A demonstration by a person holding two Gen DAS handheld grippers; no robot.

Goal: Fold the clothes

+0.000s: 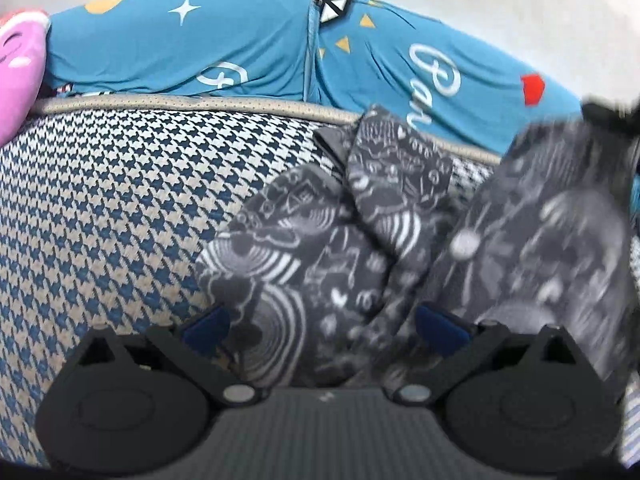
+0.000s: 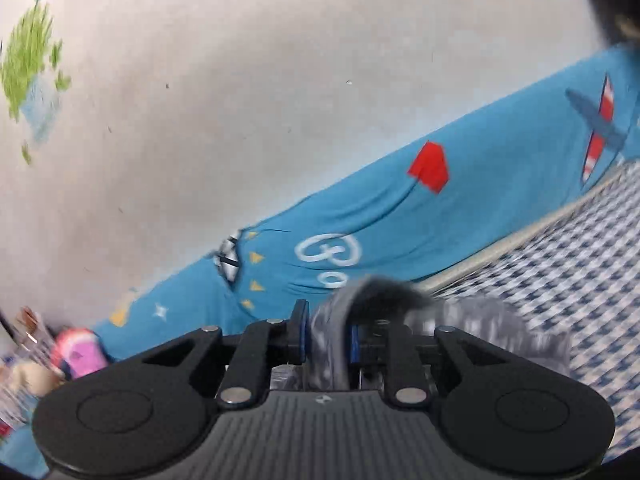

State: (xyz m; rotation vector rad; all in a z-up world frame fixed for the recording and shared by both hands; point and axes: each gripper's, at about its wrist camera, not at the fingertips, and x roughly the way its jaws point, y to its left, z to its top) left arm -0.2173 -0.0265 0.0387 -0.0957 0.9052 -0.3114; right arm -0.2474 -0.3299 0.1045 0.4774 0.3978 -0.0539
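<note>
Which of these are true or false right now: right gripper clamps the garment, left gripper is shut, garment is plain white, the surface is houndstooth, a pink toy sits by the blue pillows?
1. The right gripper clamps the dark patterned garment. True.
2. The left gripper is shut. False: its jaws stand wide open around the cloth.
3. The garment is plain white. False: dark grey with white prints.
4. The surface is blue-and-beige houndstooth. True.
5. A pink plush toy sits beside the blue pillows. True.

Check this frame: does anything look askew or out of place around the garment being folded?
Nothing damaged or spilled. The dark patterned garment lies bunched on the houndstooth cover; the right tongs pinch a fold, the left tongs stand open around it.
</note>
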